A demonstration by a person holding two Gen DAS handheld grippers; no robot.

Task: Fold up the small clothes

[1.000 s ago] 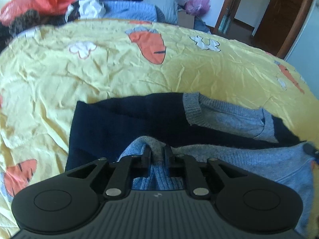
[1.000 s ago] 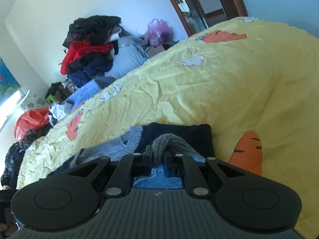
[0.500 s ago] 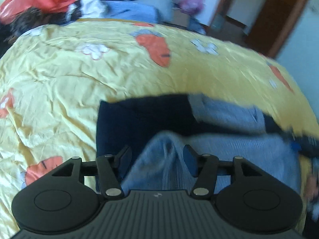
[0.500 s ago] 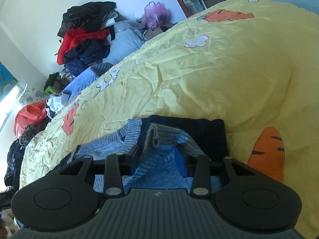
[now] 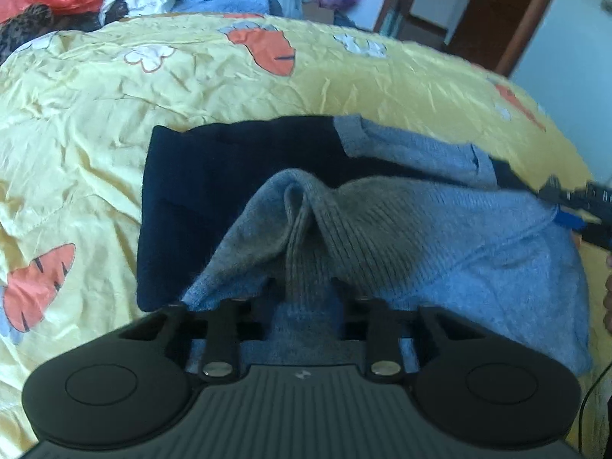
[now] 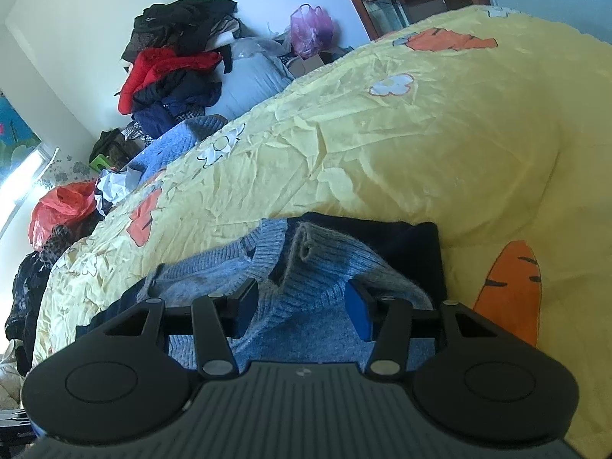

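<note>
Through the left wrist camera, the left hand-held gripper (image 5: 302, 298) is sitting with its jaws spread, a ridge of the grey-and-navy knitted wool sweater (image 5: 382, 229) bunching loosely between them rather than being pinched, probably so the folded layer can settle. The sweater is lying on the yellow carrot-print bedspread (image 5: 114, 134), toward the near edge of the bed. Through the right wrist camera, the right hand-held gripper (image 6: 302, 308) is likewise standing released, its blue pads (image 6: 357, 315) apart over the sweater (image 6: 325, 267), whose grey cuff is resting on the navy panel.
</note>
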